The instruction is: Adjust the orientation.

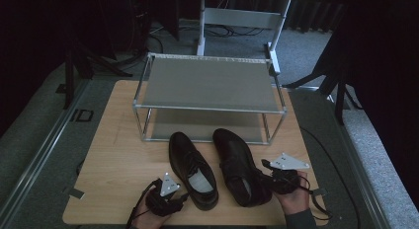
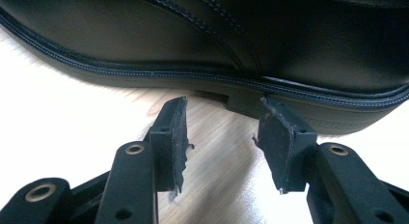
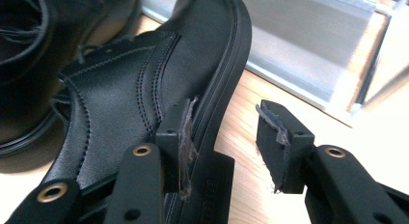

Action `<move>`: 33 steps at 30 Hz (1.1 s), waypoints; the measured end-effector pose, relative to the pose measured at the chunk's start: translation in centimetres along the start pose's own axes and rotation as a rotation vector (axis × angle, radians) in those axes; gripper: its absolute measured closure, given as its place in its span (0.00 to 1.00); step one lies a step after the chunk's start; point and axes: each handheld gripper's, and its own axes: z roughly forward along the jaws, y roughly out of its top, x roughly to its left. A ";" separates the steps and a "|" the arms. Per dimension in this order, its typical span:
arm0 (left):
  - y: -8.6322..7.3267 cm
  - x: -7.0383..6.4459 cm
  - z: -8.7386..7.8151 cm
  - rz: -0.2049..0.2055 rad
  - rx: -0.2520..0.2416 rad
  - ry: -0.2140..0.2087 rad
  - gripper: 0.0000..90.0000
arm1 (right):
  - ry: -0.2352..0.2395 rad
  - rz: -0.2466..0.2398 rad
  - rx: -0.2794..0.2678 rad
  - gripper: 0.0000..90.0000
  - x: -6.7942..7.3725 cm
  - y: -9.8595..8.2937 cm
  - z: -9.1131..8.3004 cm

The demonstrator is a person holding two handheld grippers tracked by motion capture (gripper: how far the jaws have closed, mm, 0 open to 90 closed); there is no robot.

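Note:
Two black leather lace-up shoes stand side by side on the wooden table [image 1: 118, 155], toes toward the rack: the left shoe [image 1: 191, 170] and the right shoe [image 1: 239, 166]. My left gripper [image 1: 170, 197] sits at the left shoe's heel side, open. In the left gripper view its jaws point at the sole edge of that shoe [image 2: 217, 45], just short of it, with bare wood between them. My right gripper [image 1: 276, 177] is open beside the right shoe's heel. In the right gripper view its left pad lies against the sole rim of this shoe [image 3: 144, 89].
A two-tier metal shoe rack [image 1: 210, 83] stands behind the shoes, both grey shelves bare; its lower shelf [image 3: 308, 50] lies just beyond the right shoe's toe. The table's front edge is close behind both hands. Grey carpet and dark stands surround the table.

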 end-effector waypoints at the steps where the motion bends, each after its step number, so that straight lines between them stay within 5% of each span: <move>1: 0.0 0.0 0.0 0.001 0.002 0.000 0.60 | -0.003 0.009 0.001 0.62 -0.1 0.0 0.0; 15: 0.0 0.0 0.0 -0.001 0.001 0.000 0.60 | -0.059 0.095 0.045 0.64 -2.7 -0.9 0.4; 24: -0.1 0.0 0.1 -0.005 0.001 0.000 0.60 | -0.159 0.112 0.082 0.67 -3.8 -1.4 0.2; 31: -0.1 0.1 0.1 -0.005 0.001 -0.001 0.60 | -0.161 0.132 0.036 0.65 -4.2 -1.4 -1.0; 33: -0.1 0.1 0.1 -0.005 0.002 0.000 0.60 | -0.127 0.143 0.011 0.61 -4.2 -1.3 -1.5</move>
